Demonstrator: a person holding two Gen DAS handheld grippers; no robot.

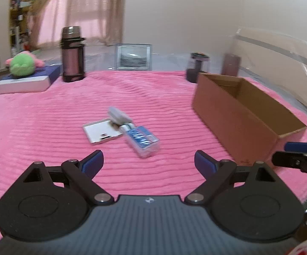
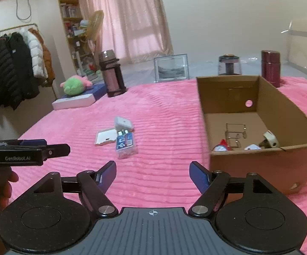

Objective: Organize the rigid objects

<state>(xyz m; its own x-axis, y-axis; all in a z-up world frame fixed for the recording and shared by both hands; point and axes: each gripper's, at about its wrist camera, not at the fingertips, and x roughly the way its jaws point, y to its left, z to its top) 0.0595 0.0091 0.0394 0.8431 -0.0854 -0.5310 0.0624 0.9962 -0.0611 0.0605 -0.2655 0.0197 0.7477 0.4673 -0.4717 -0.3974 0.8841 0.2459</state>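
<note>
Left gripper (image 1: 148,162) and right gripper (image 2: 152,173) are hovering with jaws spread wide, gripping nothing. Clear blue-labelled plastic case (image 2: 125,145) is lying mid-blanket on ribbed pink plush blanket (image 2: 164,116); open brown cardboard box (image 2: 232,157) is sitting near its right edge.

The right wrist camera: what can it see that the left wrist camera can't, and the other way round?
Only the right wrist view looks into the cardboard box, where a wire stand and small white items lie, and shows the coat rack. Only the left wrist view shows the box's long outer side. Both share the pink blanket, the blue packet, the white tray and the open grippers.
</note>
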